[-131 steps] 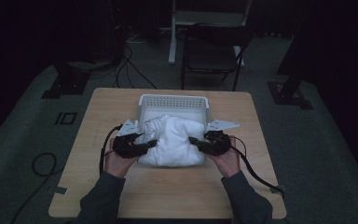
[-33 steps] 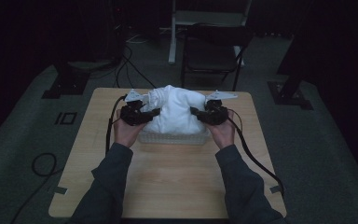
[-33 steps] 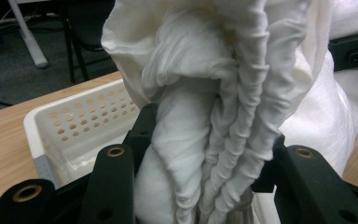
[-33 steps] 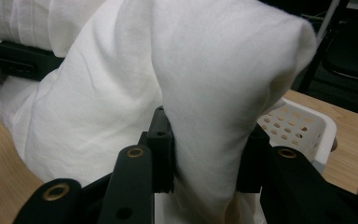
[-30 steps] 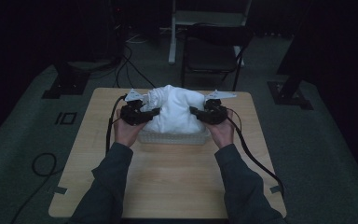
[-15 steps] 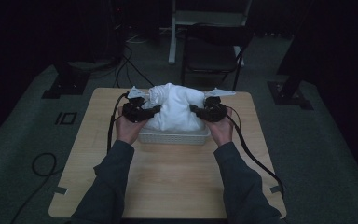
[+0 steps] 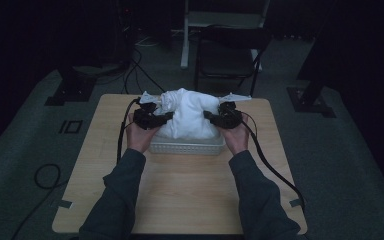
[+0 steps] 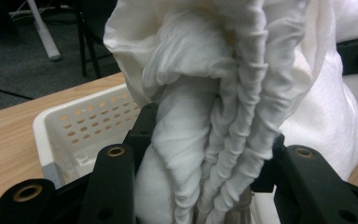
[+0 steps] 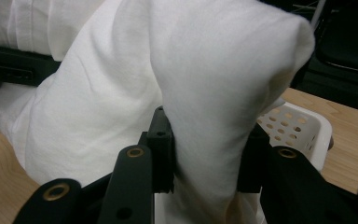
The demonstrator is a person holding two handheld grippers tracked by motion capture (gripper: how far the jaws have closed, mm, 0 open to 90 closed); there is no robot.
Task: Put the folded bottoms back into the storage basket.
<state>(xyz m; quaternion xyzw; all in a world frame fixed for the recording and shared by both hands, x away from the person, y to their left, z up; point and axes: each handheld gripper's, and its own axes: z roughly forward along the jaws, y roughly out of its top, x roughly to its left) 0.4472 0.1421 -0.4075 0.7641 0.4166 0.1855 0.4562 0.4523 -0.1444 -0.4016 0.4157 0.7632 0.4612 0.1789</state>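
A bunched white cloth (image 7: 187, 112) hangs over a white perforated basket (image 7: 187, 147) at the far middle of the wooden table (image 7: 180, 195). My left gripper (image 7: 166, 117) is shut on the cloth's left side, where pleated folds (image 8: 214, 116) are squeezed between the black jaws of the left gripper (image 8: 209, 149). My right gripper (image 7: 207, 116) is shut on the cloth's right side, and a thick smooth fold (image 9: 205, 93) fills the jaws of the right gripper (image 9: 209, 144). The basket's wall (image 8: 84, 126) shows below the cloth, and its corner (image 9: 298, 126) lies under the right side.
A dark folding chair (image 7: 227, 50) stands just behind the table's far edge. Cables (image 7: 45, 175) lie on the floor at the left, and stand bases (image 7: 67, 92) sit at both far corners. Each gripper trails a black cable (image 7: 270, 165) across the table.
The cloth lay on the table in front of the basket several seconds ago; both grippers now hold it above the basket. Over the last second it drifted slightly toward the far side.
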